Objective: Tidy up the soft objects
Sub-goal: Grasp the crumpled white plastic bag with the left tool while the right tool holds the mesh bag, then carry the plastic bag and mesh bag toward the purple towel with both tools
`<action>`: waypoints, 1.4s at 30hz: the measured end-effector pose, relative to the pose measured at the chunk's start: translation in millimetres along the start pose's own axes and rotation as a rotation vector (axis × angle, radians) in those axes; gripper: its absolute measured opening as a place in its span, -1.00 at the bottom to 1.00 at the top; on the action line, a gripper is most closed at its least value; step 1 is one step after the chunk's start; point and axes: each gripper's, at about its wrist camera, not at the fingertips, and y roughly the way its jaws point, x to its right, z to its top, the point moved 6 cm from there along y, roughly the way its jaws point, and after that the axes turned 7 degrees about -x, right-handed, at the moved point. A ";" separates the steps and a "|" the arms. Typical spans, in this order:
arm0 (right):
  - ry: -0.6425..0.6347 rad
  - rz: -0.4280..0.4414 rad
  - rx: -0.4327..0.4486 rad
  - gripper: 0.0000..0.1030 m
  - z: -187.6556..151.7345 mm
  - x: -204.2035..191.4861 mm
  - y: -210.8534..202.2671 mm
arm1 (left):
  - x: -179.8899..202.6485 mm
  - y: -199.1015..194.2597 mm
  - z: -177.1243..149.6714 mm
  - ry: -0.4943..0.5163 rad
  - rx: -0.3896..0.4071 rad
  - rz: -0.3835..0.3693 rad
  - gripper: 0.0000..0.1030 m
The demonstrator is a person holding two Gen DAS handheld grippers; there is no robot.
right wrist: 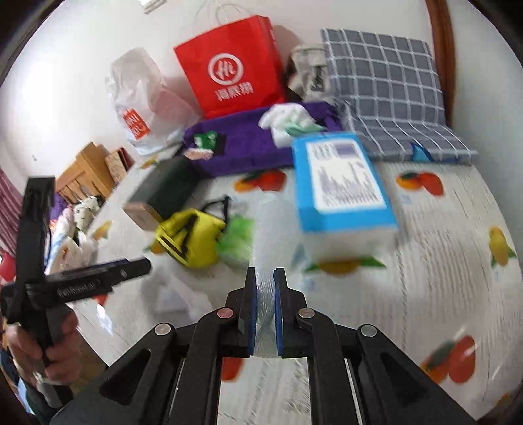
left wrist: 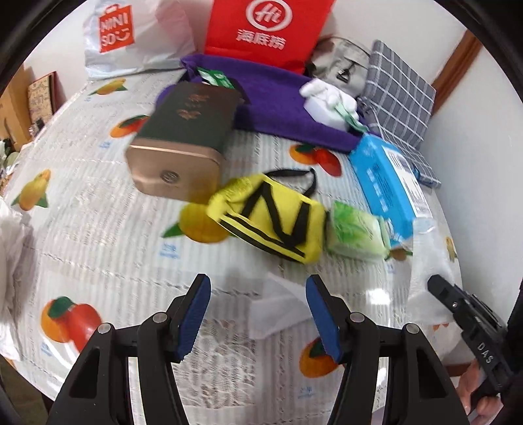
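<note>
My left gripper (left wrist: 258, 287) is open and empty, above the fruit-print tablecloth (left wrist: 98, 202), just short of a yellow pouch with black straps (left wrist: 271, 215). A green tissue pack (left wrist: 356, 232) lies to the right of the pouch. My right gripper (right wrist: 264, 278) is shut on a thin clear plastic bag (right wrist: 264, 304) that runs up between its pads. It shows in the left wrist view (left wrist: 438, 284) at the right, with the clear plastic (left wrist: 425, 261) beside it. A blue tissue box (right wrist: 340, 183) sits ahead of the right gripper. The pouch also shows in the right wrist view (right wrist: 193, 238).
A dark tin with a copper lid (left wrist: 183, 144) lies on its side left of the pouch. A purple towel (left wrist: 278, 98), a white tissue pack (left wrist: 330, 101), a red paper bag (left wrist: 264, 29), a white shopping bag (left wrist: 130, 36) and a grey checked cushion (right wrist: 385, 94) stand at the back.
</note>
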 end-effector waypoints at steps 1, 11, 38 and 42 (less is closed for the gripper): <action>0.007 -0.008 -0.004 -0.82 -4.9 4.7 0.0 | 3.0 1.9 -1.7 0.008 -0.008 0.001 0.14; 0.021 -0.131 -0.014 -0.82 -33.4 46.8 4.7 | 49.8 31.8 -18.1 0.149 -0.077 0.019 0.27; 0.038 -0.053 -0.039 -0.84 -42.3 54.1 19.8 | 31.4 13.8 -8.6 0.160 -0.001 0.122 -0.54; 0.007 -0.031 -0.011 -0.85 -31.5 42.2 6.4 | 23.1 -2.0 0.6 0.133 0.028 0.119 -0.54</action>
